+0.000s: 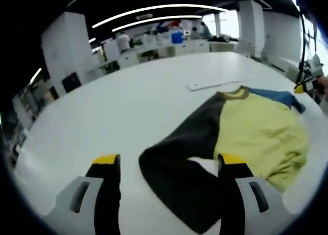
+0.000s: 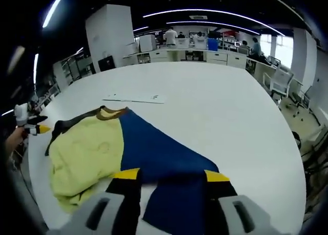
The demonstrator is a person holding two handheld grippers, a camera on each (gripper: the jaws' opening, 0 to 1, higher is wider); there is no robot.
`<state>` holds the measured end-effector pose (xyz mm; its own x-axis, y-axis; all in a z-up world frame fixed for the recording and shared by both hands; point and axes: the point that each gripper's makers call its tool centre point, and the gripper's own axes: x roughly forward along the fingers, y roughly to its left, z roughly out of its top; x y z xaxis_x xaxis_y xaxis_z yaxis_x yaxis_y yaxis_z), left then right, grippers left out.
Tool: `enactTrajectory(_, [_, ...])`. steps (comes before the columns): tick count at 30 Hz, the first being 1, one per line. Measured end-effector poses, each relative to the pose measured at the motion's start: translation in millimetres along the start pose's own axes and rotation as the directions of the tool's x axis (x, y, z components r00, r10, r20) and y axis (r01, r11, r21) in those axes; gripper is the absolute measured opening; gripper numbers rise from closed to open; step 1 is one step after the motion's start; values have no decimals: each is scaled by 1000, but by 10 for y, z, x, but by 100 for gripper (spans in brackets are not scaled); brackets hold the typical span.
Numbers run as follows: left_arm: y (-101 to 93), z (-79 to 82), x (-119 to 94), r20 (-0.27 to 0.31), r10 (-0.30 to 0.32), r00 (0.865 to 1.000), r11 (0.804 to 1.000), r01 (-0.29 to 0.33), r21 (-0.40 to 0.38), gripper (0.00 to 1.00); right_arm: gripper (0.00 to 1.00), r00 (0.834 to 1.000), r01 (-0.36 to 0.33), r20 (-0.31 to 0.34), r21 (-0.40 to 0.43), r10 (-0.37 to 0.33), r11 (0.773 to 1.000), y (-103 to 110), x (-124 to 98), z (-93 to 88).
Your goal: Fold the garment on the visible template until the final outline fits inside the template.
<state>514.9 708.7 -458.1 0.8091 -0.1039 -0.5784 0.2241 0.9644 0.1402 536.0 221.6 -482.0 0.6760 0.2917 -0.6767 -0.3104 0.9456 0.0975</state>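
Both my grippers, left point(image 1: 169, 161) and right point(image 2: 171, 174), gape over the garment point(image 2: 128, 148) on the white table point(image 1: 128, 102); office desks point(image 2: 195, 53) at twelve o'clock.

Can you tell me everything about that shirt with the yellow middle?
The shirt lies spread and rumpled on the white table. Its body is pale yellow, soft like cotton, with a brownish collar. One sleeve is dark blue, the other dark grey or black. The blue sleeve stretches toward the right gripper, the dark one toward the left gripper. Both grippers' jaws stand apart just above the sleeves; I can't tell if they touch.
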Motion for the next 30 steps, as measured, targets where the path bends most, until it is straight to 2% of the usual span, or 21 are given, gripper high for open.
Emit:
enactTrajectory(4, [-142,-1,-112,18,-30,999,999,30,24,82,48,998,-56,-21,-36,56,998,179,-24,-58])
enactTrajectory(13, [-518,-104,-288,33,-132,991,991,132,-13,87,54,984,-176,-51,-83,172,981,549,-86,-188])
enactTrajectory(17, [-648,-144,-322,42,-162,986,986,163,-22,89,56,976,-214,-63,-90,209,973,603,-66,-221])
enactTrajectory(26, [-931,-264,-386,36,-195,980,980,195,-21,86,55,950,-309,-96,-135,298,941,896,-11,-388])
enactTrajectory(30, [-1085,-317,-414,33,-217,976,976,217,-19,82,50,936,-346,-114,-147,332,927,997,50,-477])
